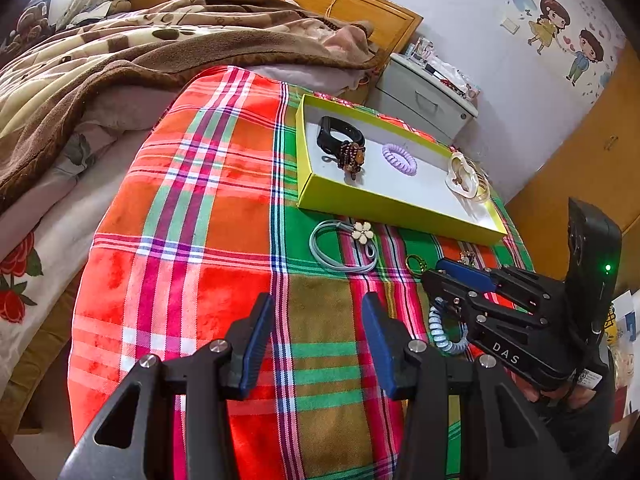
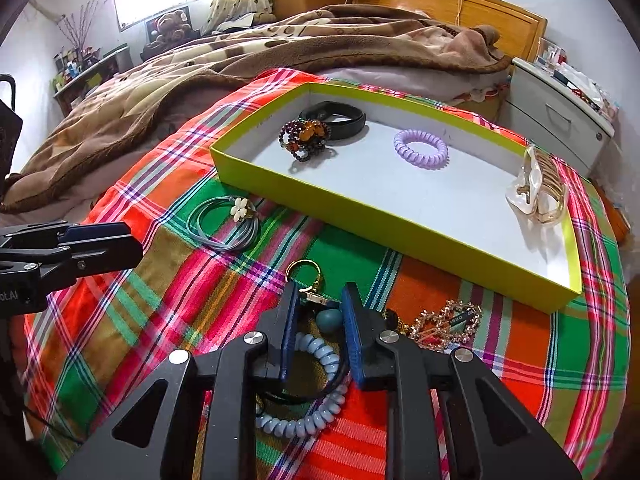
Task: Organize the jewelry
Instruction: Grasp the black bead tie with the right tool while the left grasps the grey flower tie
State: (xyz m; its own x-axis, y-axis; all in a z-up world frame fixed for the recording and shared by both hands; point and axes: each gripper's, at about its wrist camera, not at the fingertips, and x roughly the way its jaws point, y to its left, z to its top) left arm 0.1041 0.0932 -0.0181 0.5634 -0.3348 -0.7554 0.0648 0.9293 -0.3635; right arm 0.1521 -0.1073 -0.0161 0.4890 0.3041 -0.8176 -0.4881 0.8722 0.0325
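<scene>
I am holding two black grippers with blue pads over a bed covered by a red, green and orange plaid cloth (image 1: 192, 240).

Nearest me, my right gripper (image 2: 320, 316) is pointing down at a pale blue coiled spiral keychain with a teal bead and gold ring (image 2: 316, 400). Its jaws are standing narrowly apart on either side of the bead and clasp; I cannot tell whether the pads are pressing on it.

My left gripper (image 1: 316, 340) is hanging released, jaws wide, with nothing but cloth between them.

Just right of the keychain, one gold-toned rhinestone hair clip (image 2: 444, 324) is lying on the cloth. Further out, one bundle of grey-blue elastic hair ties with a cream flower (image 2: 228, 220) is lying just in front of the tray.

Beyond that, one shallow lime-green cardboard tray with a white floor (image 2: 400, 240) is holding four things: one black smart band (image 2: 340, 118) at the far left, one brown and amber beaded bracelet (image 2: 304, 138) touching it, one lilac spiral hair tie (image 2: 420, 148) in the middle, and one pearly claw hair clip with gold teeth (image 2: 536, 188) at the right end.
</scene>
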